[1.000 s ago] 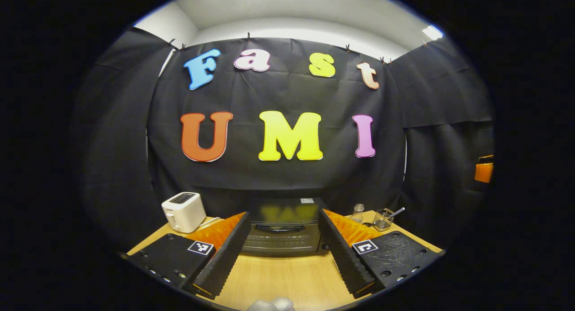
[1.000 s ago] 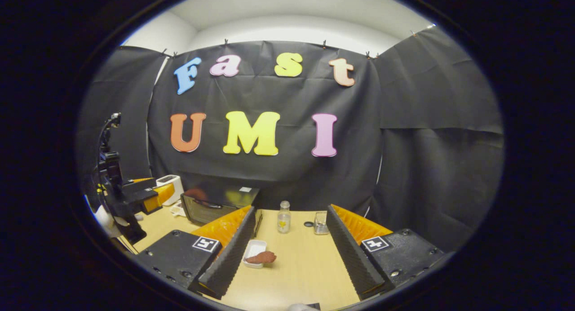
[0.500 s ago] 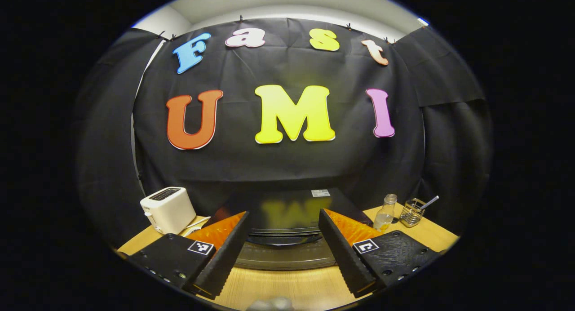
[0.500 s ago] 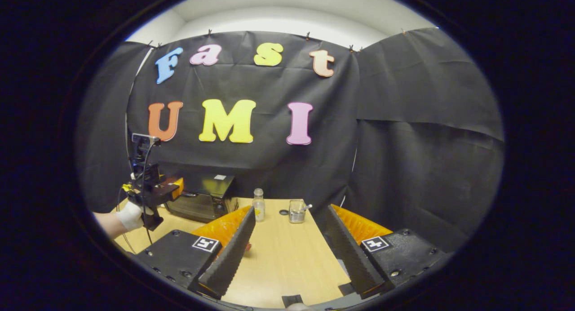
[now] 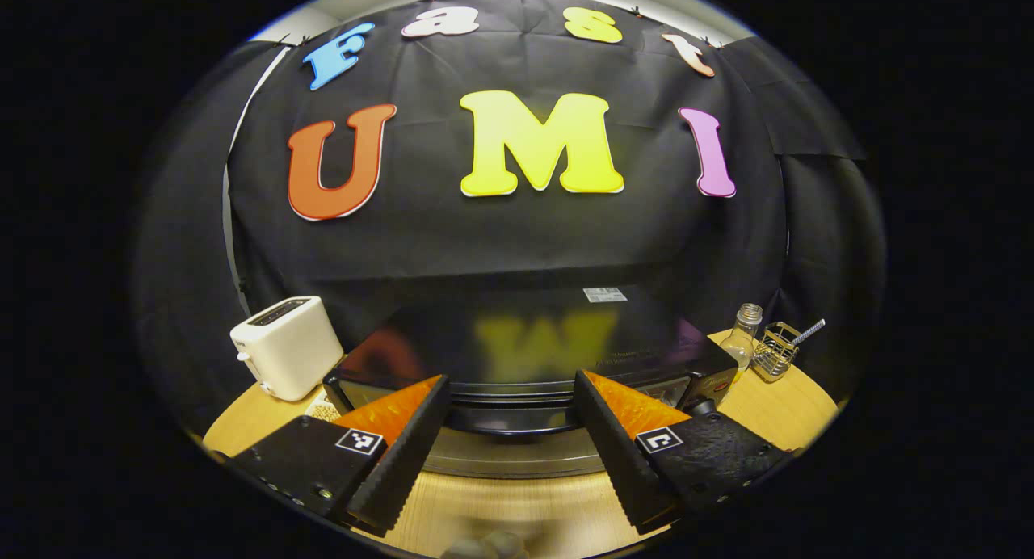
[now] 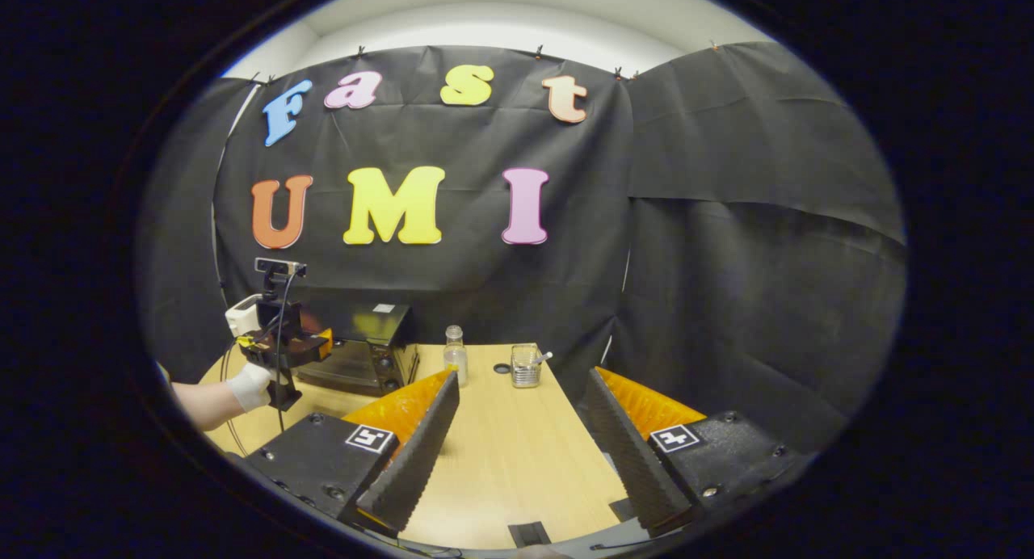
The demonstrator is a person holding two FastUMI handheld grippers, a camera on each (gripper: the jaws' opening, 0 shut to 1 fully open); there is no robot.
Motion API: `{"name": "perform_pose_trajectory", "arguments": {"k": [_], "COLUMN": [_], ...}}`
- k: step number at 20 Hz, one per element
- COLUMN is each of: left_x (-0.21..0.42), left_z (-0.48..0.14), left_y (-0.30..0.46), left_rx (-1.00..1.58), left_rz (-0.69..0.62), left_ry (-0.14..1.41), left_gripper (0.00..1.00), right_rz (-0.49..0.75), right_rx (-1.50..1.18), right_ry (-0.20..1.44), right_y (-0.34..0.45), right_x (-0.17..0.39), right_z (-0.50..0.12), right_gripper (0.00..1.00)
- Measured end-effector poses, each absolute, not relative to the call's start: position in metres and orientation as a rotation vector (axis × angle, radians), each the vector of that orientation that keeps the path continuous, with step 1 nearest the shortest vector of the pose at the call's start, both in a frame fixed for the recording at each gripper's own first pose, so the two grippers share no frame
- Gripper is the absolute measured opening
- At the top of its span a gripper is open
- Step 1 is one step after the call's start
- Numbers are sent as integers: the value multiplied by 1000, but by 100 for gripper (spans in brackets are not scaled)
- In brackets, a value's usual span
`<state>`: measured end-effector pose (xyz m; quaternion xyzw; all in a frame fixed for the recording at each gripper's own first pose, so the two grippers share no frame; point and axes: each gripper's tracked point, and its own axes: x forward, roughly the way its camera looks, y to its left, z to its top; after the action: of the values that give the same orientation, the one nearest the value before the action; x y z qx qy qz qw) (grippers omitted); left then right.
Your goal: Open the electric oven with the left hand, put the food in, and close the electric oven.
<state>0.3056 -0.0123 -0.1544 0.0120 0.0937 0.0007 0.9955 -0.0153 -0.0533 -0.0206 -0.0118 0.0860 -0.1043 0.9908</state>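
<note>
Tongs (image 5: 510, 454) (image 6: 517, 454) both spread; oven (image 5: 525, 357) door handle half hidden behind left fingers.

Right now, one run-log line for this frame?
phase: approach | left claw: open, at electric oven door handle, no grip | oven door: shut | right claw: open, empty, over table

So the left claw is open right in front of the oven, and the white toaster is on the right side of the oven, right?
Nearly. The left claw is open in front of the oven, but the white toaster stands on the oven's left side, not its right. The left gripper view shows it. On the oven's right are a small bottle and a wire basket.
</note>
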Motion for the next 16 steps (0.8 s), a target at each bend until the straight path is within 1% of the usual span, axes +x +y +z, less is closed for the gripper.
{"name": "perform_pose_trajectory", "arguments": {"k": [1,7,10,16], "left_x": [305,294,278,235], "left_z": [-158,-159,-161,-179], "left_y": [-12,-10,-10,-10], "left_rx": [16,-5,15,12], "left_rz": [-2,-24,-27,-48], "left_ry": [208,220,208,236], "left_gripper": [96,97,97,97], "right_rz": [-209,-186,-178,-142], "right_rx": [-23,-5,-20,13], "right_ry": [172,173,178,205], "right_y": [-53,-40,-34,-17], "right_x": [-15,-14,-13,-16], "right_z": [-21,-23,-27,-38], "right_gripper": [100,100,100,100]}}
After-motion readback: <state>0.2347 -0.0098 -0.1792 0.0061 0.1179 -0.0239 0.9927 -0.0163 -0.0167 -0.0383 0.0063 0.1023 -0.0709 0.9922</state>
